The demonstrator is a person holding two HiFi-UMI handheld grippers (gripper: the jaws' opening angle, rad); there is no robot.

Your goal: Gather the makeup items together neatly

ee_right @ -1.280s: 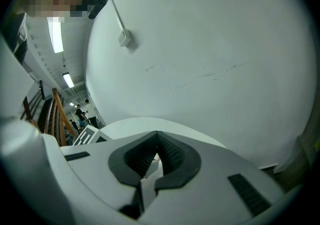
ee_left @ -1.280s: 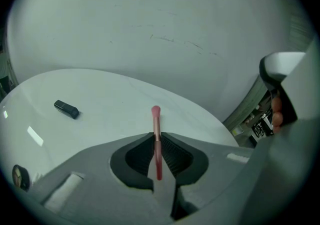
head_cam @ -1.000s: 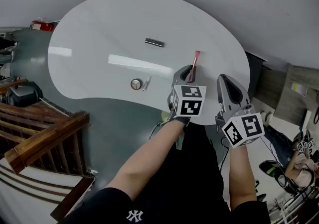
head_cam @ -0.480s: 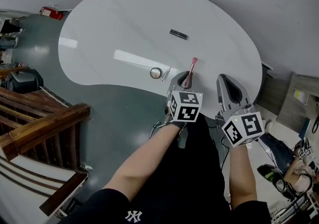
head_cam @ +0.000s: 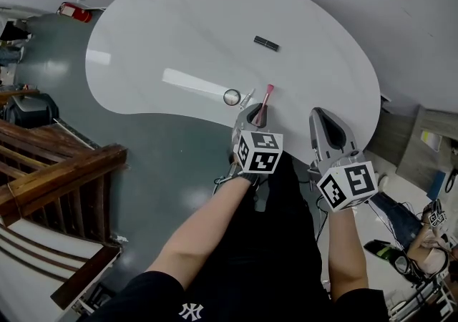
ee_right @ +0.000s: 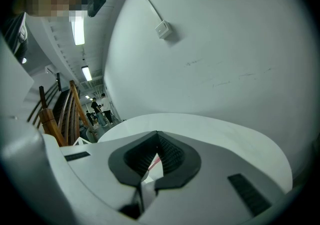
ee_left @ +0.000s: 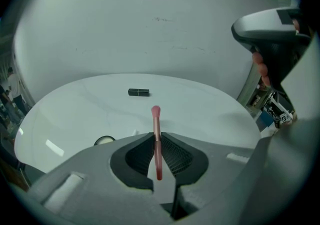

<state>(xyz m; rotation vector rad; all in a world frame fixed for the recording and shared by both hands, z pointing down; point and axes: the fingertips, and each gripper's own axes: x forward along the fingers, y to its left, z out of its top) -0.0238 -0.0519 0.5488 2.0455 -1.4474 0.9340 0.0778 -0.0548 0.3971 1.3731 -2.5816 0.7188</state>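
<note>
My left tool (head_cam: 252,116) clamped on pink makeup brush (head_cam: 264,101): handle between pads, bristle end pointing out over white desk (head_cam: 164,34). Round compact (head_cam: 231,96) and small silver stick (head_cam: 247,98) lie just left of brush. Black lipstick tube (head_cam: 266,43) farther out, well apart. My right tool (head_cam: 325,124) fully closed, empty, near desk edge.

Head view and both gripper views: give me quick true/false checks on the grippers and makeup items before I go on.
The left gripper holds the pink brush. True.
The black tube is in the right gripper. False: it lies on the table, apart from both grippers.
The round compact lies on the table near the left gripper. True.
The right gripper's jaws stand wide open. False: they are shut.
</note>
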